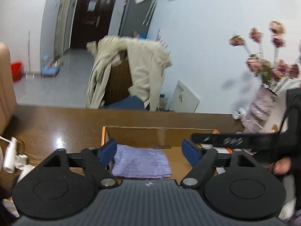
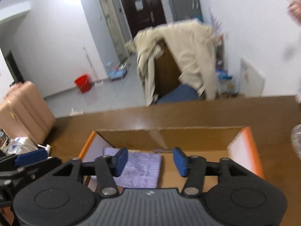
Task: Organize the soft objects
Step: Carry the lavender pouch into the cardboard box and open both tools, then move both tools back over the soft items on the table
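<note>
Spanning both views, the table [image 1: 56, 124] carried an open cardboard box [image 1: 150, 135] with orange-edged flaps; the same box [image 2: 169, 137] sat just ahead of my right gripper. Beyond the table stood a chair [image 2: 167, 71] draped with a beige coat [image 1: 143, 67], and a pink suitcase [image 2: 24, 107] stood at the left on the floor. A vase [image 1: 259, 109] of flowers rested on the table's right end.

Inside the box, a folded purple cloth [image 1: 141, 162] lay flat on the bottom, toward the left side; the right wrist view showed the cloth [image 2: 141, 169] in the same place.

My left gripper [image 1: 150, 153] hovered above the box with jaws spread wide, holding nothing. My right gripper [image 2: 150, 162] was likewise apart and empty, its left pad [image 2: 121, 161] in front of the cloth. Contact between pad and cloth could not be determined.
</note>
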Available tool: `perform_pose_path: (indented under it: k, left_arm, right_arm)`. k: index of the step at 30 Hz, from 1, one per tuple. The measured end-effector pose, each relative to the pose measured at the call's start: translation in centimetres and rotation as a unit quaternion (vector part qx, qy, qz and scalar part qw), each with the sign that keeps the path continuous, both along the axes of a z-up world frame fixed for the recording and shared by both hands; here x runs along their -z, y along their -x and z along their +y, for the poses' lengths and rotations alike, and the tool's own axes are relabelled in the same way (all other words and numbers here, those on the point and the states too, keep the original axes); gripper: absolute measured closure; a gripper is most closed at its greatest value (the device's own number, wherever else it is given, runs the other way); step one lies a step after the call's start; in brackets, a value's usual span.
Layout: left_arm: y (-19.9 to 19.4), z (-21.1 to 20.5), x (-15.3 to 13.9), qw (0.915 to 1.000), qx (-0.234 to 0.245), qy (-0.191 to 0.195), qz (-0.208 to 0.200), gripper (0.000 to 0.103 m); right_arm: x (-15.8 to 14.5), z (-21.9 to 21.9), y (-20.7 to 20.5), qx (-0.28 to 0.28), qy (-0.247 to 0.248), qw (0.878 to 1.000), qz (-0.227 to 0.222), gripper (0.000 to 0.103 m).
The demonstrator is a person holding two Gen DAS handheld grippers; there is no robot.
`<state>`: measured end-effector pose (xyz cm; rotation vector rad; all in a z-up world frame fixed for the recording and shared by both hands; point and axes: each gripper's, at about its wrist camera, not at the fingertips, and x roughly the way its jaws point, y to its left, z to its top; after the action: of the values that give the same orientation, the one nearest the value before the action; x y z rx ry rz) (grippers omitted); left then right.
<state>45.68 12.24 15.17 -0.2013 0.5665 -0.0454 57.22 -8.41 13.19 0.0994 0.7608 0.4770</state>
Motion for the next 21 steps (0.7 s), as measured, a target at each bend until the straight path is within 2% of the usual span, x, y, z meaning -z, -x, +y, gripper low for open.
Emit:
perform_pose_path:
  k: [2,4,5,10,12,14,17,18,21]
  left_arm:
    - [3.0,-1.1,-1.1,0.9996,0.004,-0.020,-0.021,0.016]
    - [6.4,-2.0,-2.0,0.9982,0.011,-0.035,-0.047,0.009]
    - [8.0,-2.4,-2.4,0.9974,0.013,-0.040,-0.058,0.006]
    - [17.7,-4.8,-2.9,0.9887,0.021,-0.078,-0.126,0.000]
    - [21.9,-5.8,-1.7,0.9856,0.003,-0.084,-0.146,0.000]
    - [25.3,-6.9,-0.2,0.9827,-0.006,-0.090,-0.162,0.000]
    - [30.2,-8.3,2.8,0.9775,-0.009,-0.087,-0.192,0.000]
    - [31.6,-8.7,3.9,0.9757,-0.006,-0.085,-0.202,0.000]
    - [34.7,-9.8,6.9,0.9747,0.018,-0.091,-0.203,0.000]
  right_arm:
    - [-2.3,-2.2,3.2,0.002,-0.002,1.000,-0.028,0.045]
    - [-4.1,-4.6,7.2,0.007,-0.005,0.998,-0.058,0.036]
    - [-4.7,-5.7,9.0,0.008,-0.006,0.997,-0.074,0.031]
    - [-6.0,-9.8,20.2,0.010,0.006,0.989,-0.149,0.023]
    - [-5.3,-10.9,24.9,0.020,0.006,0.983,-0.185,0.018]
    - [-4.1,-11.3,28.9,0.029,0.015,0.977,-0.209,0.017]
    - [-0.9,-11.4,33.9,0.047,0.021,0.973,-0.227,0.015]
    - [0.4,-11.6,35.8,0.059,0.019,0.970,-0.234,0.010]
    - [4.0,-11.9,40.2,0.102,0.013,0.964,-0.247,0.009]
